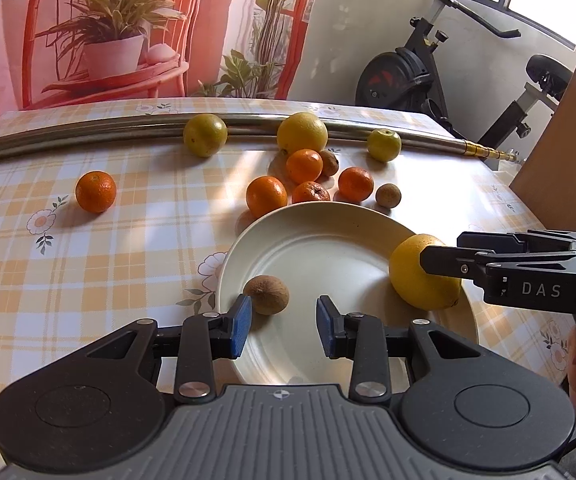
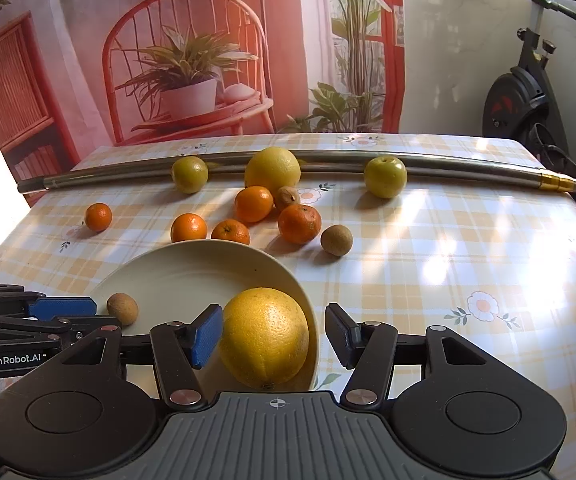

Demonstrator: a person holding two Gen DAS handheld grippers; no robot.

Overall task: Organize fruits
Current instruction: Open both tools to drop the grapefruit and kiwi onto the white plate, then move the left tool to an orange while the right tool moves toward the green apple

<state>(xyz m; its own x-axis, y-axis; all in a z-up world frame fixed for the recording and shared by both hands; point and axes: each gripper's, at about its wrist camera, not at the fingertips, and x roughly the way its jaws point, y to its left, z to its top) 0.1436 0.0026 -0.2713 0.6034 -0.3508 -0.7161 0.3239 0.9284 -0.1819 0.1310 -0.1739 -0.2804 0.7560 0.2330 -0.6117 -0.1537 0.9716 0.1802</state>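
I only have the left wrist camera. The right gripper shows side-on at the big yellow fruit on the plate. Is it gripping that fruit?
Observer: No. In the right wrist view the right gripper has its jaws open around the big yellow fruit. The pad on the picture's right stands clear of it.
Operator: Is the fruit fully on the plate?
Observer: Yes, it sits inside the plate, against the rim on the picture's right.
Operator: Is my own gripper touching the small brown fruit?
Observer: It seems not. From that side a slim gap shows between the left gripper's blue fingertip and the small brown fruit.
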